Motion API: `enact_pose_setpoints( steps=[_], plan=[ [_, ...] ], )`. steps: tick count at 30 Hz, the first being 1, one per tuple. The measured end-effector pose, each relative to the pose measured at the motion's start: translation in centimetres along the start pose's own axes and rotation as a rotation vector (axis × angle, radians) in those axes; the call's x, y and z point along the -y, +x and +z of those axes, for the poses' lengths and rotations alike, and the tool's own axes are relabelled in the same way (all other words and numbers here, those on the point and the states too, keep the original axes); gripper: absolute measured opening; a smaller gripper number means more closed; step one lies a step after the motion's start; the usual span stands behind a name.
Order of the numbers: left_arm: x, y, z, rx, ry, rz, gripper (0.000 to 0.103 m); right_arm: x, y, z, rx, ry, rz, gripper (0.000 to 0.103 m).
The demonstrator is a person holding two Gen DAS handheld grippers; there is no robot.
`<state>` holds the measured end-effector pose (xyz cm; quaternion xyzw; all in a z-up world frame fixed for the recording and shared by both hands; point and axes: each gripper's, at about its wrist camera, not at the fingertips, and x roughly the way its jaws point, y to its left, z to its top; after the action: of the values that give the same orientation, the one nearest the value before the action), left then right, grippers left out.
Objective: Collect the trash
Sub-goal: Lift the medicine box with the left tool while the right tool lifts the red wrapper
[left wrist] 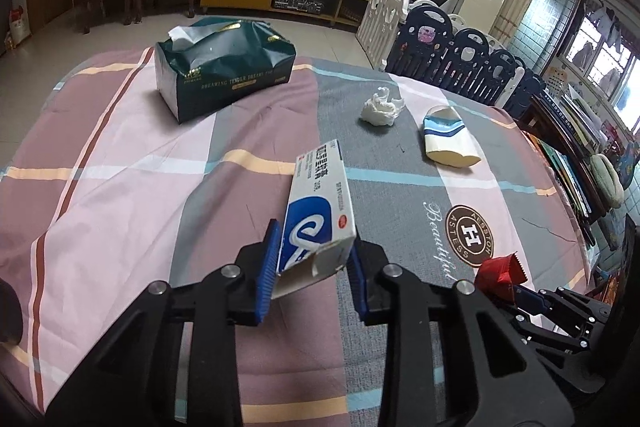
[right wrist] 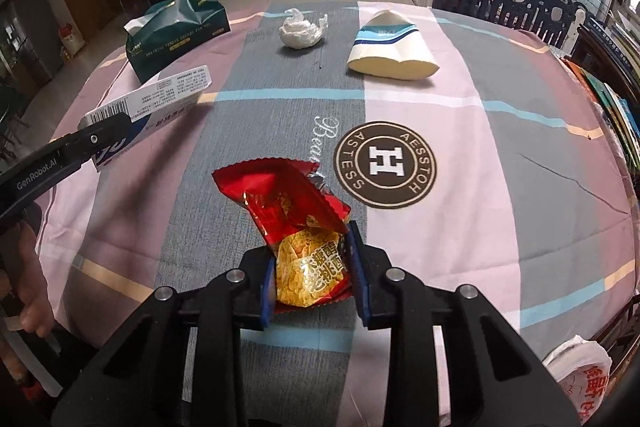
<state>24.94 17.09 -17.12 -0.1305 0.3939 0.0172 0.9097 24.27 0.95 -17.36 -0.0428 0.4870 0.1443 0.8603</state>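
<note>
My left gripper (left wrist: 314,241) is shut on a blue-and-white carton box (left wrist: 316,195), holding its open end above the tablecloth; the right wrist view shows the same box (right wrist: 168,91) in that gripper (right wrist: 100,143) at the left. A red snack wrapper (right wrist: 280,199) with a gold panel sticks up between the blue pads of my right gripper (right wrist: 312,255), which is shut on it. In the left wrist view, that wrapper (left wrist: 498,269) shows at the lower right. Farther back lie a crumpled white tissue (right wrist: 302,29) and a flattened paper cup (right wrist: 392,47).
A dark green tissue pack (left wrist: 224,67) stands at the far left of the striped tablecloth (left wrist: 120,167). A white plastic bag (right wrist: 580,371) hangs by the near right edge. Play-fence panels (left wrist: 460,55) and bookshelves line the right side. A person's hand (right wrist: 28,287) shows at the left.
</note>
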Motion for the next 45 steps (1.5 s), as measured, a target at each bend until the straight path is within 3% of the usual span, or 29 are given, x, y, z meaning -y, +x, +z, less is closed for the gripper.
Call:
enact_pose_setpoints(
  steps=[4,8,12,14,17,18,19,23,29,30,36,42,45],
  plan=[
    [1.6,-2.1,0.1,0.044,0.043,-0.007,0.029,2.3,-3.0,-0.7,0.029,0.045,-0.010,0.031],
    [2.2,-1.2,-1.1,-0.029,0.047,-0.001,0.029,4.4,-4.5,-1.7,0.014,0.098,-0.019,0.031],
    [0.6,-1.7,-1.9,-0.082,-0.011,-0.093,0.030,4.6,-5.2,-3.0,0.003,0.106,-0.008,0.031],
    [-0.3,-1.4,-2.8,-0.167,-0.004,-0.118,0.035,4.2,-5.1,-3.5,-0.008,0.104,-0.003,0.031],
    [-0.9,-0.7,-3.7,-0.233,0.022,-0.059,0.046,3.5,-4.5,-3.8,-0.025,0.098,0.010,0.031],
    [-1.2,-0.6,-3.7,-0.240,0.003,-0.053,0.060,3.2,-4.4,-3.9,-0.030,0.093,0.017,0.031],
    [-1.6,-0.4,-3.8,-0.254,-0.025,-0.063,0.067,2.9,-4.2,-3.9,-0.033,0.087,0.020,0.031],
    [-1.4,1.0,-3.7,-0.285,-0.025,-0.079,0.070,2.4,-3.5,-4.1,-0.045,0.074,0.025,0.031],
    [-2.1,1.3,-2.6,-0.224,-0.039,-0.045,0.070,2.5,-3.2,-4.2,-0.055,0.089,0.044,0.031],
    [-2.3,1.6,-2.3,-0.223,-0.045,-0.043,0.068,2.5,-3.1,-4.2,-0.057,0.094,0.048,0.031],
    [-1.4,3.5,-2.4,-0.281,-0.001,-0.047,0.022,2.2,-3.1,-4.3,-0.059,0.090,0.052,0.031],
    [0.6,-0.3,-2.1,-0.139,0.081,-0.023,0.021,1.9,-4.9,-3.9,-0.012,0.072,0.039,0.031],
    [2.8,-3.1,-1.9,-0.069,0.093,-0.068,0.021,2.7,-7.2,-3.6,0.030,0.075,0.039,0.031]
  ],
)
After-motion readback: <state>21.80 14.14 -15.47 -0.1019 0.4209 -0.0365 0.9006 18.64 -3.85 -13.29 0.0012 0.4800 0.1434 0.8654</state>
